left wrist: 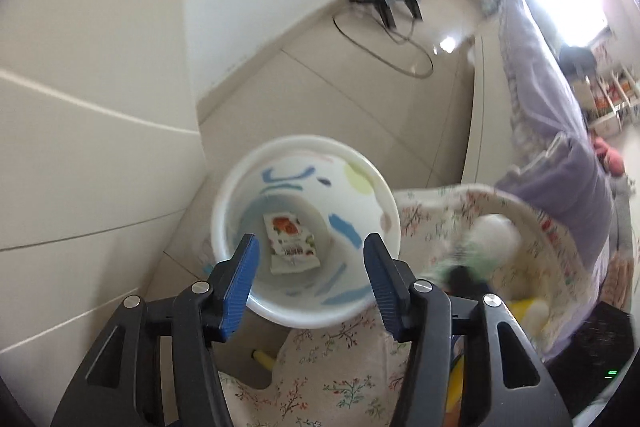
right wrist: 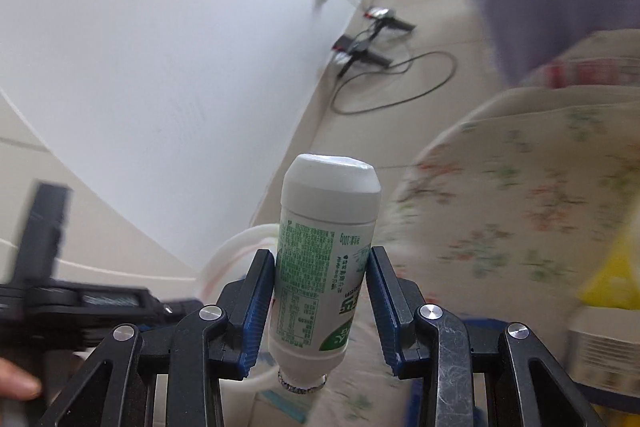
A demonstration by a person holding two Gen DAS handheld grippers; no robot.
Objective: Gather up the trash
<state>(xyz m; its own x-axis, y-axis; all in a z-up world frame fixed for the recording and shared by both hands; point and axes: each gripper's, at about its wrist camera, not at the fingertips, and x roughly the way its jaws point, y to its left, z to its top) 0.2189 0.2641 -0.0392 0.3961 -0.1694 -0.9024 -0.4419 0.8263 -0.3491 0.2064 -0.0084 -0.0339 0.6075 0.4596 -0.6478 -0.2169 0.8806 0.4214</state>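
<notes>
The white bottle (right wrist: 320,267) carries a green and white label, seen upside down. The only legible marking is "100g", printed near the label's upper edge. The rest is small green print, too fine to read. The packet (left wrist: 291,242) shows a barcode-like strip, but its lettering is too blurred to read.

My white trash bin (left wrist: 306,227), painted inside with blue, green and pink strokes, stands open on the floor. A flat white packet (left wrist: 291,241) with red fruit print lies on the bin's bottom. A small white bottle (right wrist: 320,259) with a green label hangs neck-down, clamped in my right claw (right wrist: 322,267) above the bin's rim.
</notes>
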